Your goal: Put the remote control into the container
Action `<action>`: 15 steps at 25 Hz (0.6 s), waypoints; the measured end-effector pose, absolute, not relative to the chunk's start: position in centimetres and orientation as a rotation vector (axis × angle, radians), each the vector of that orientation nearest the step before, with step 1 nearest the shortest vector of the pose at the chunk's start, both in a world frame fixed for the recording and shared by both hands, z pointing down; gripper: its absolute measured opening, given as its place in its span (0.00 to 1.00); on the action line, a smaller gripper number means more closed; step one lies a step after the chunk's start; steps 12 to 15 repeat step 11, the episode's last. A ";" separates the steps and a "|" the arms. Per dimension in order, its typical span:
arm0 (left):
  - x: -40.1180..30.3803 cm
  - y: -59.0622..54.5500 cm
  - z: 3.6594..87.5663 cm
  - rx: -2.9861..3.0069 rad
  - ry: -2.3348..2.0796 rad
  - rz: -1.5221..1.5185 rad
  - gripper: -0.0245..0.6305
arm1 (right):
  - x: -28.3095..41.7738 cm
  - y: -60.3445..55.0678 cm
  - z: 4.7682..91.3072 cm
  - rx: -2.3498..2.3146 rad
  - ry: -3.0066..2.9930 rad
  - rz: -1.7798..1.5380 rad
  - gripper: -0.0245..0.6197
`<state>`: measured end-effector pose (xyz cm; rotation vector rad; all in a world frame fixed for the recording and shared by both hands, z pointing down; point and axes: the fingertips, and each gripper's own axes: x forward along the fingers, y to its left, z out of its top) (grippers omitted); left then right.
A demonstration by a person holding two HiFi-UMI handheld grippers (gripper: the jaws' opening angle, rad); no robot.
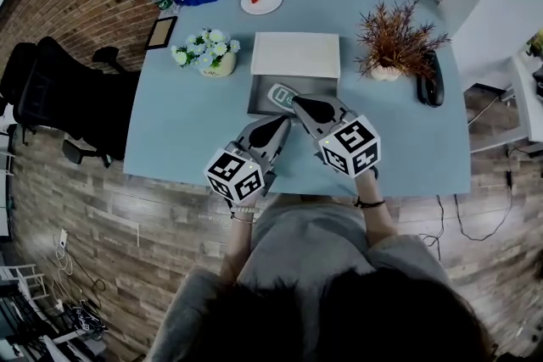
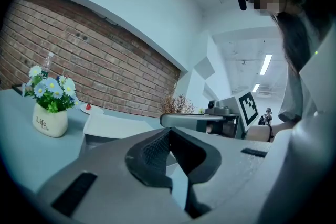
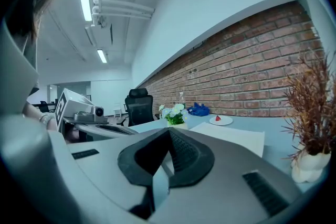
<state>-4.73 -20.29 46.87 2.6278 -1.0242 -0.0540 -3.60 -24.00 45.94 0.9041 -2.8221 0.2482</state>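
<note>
**poster1:** Plastic shell, slim and stiff by the look of it, so the remote control (image 1: 281, 97) would be expected to be light, a bit slick, and not really fragile short of a hard drop. Where should it be gripped, though?

**poster2:** Across the narrow width, on the long side edges near the middle, is what'd be suggested. Pinched at one end, it'd probably swing or slip.

**poster1:** And where is it relative to the fingers?

**poster2:** In the head view it's seen just past the tips of the right gripper (image 1: 299, 104), slightly to their left, lying at an angle over the dark container (image 1: 322, 86). It looks to be inside already, though whether it's flat on the bottom can't be told. Nothing is held. Both pairs of jaws are pressed together with nothing between them, as each gripper view shows. The left gripper (image 1: 279, 125) sits further back, tips near the container's front wall, apart from the remote. Contact with the right tips can't be ruled out from above.
</note>
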 end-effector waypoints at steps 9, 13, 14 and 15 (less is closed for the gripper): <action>-4.6 -20.7 46.8 2.633 -1.015 -0.031 0.04 | -3.5 -24.4 46.1 0.892 -2.838 0.254 0.04; -4.5 -20.9 46.7 2.634 -1.017 -0.030 0.04 | -3.4 -24.6 46.1 0.890 -2.837 0.257 0.04; -4.5 -20.9 46.7 2.634 -1.017 -0.030 0.04 | -3.4 -24.6 46.1 0.890 -2.837 0.257 0.04; -4.5 -20.9 46.7 2.634 -1.017 -0.030 0.04 | -3.4 -24.6 46.1 0.890 -2.837 0.257 0.04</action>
